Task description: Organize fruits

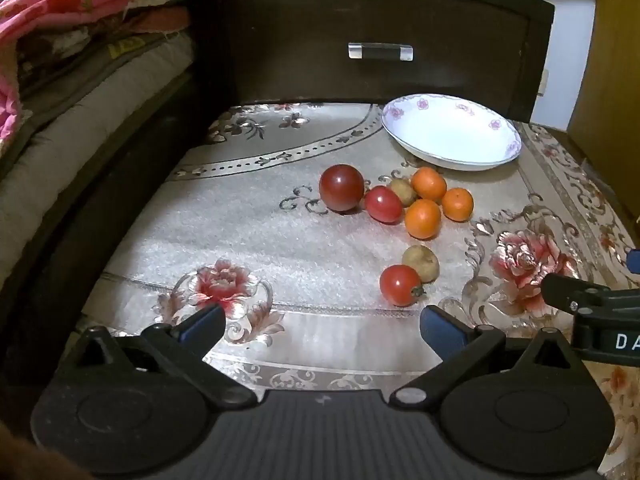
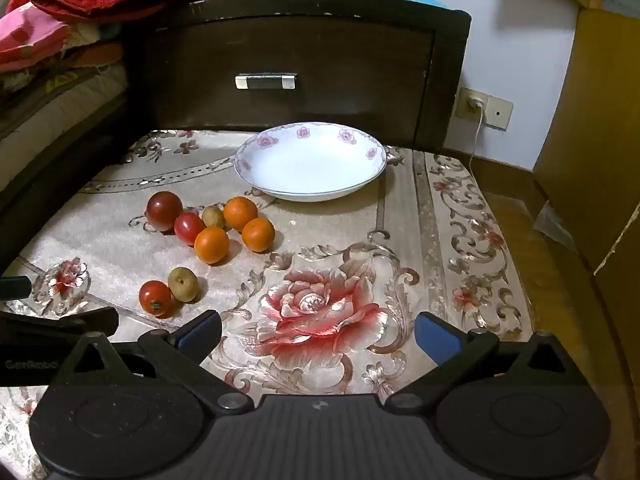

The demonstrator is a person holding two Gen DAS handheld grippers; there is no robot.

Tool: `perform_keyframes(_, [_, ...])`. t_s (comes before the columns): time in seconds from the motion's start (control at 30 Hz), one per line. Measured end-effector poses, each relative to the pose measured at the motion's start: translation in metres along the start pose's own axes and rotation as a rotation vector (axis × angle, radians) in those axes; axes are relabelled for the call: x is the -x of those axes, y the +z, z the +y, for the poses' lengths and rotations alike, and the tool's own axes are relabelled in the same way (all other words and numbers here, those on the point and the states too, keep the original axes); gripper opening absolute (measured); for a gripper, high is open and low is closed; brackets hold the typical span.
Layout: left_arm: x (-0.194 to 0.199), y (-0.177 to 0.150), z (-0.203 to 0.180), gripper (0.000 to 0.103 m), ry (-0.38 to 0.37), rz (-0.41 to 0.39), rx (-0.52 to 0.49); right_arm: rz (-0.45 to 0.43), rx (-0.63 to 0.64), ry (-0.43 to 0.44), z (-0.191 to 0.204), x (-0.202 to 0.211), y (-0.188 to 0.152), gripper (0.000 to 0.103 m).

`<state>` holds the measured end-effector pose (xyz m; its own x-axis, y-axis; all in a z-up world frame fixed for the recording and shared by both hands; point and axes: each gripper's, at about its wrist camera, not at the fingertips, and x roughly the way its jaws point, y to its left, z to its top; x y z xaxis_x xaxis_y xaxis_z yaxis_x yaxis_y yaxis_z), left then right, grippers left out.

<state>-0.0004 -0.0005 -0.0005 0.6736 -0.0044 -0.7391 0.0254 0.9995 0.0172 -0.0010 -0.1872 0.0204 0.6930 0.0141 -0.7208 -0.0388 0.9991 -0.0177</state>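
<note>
A white flowered bowl (image 1: 452, 136) (image 2: 312, 162) stands empty at the back of the table. In front of it lie a dark red fruit (image 1: 341, 187) (image 2: 163, 210), a red tomato (image 1: 383, 204) (image 2: 189, 228), three oranges (image 1: 422, 218) (image 2: 211, 245) and a small brown fruit (image 1: 403, 191) (image 2: 213, 216). Nearer lie a second tomato (image 1: 400, 285) (image 2: 155, 297) and a brown fruit (image 1: 421, 263) (image 2: 183, 283). My left gripper (image 1: 320, 324) is open and empty, short of the near tomato. My right gripper (image 2: 318, 332) is open and empty over the rose pattern.
The floral cloth (image 1: 256, 240) (image 2: 320, 304) covers the table. A dark drawer front (image 1: 360, 48) (image 2: 280, 68) rises behind the bowl. Stacked bedding (image 1: 80, 60) lies on the left. A yellow cabinet (image 2: 592, 140) and a wall socket (image 2: 484, 110) are on the right.
</note>
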Motion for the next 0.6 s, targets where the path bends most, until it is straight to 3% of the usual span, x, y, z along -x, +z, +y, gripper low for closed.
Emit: perform_keyframes(0.6, [-0.003,-0.002,-0.002,0.103,0.017,0.009,-0.014,0.023,0.039,-0.003,0.006,-0.005,-0.005,0.098])
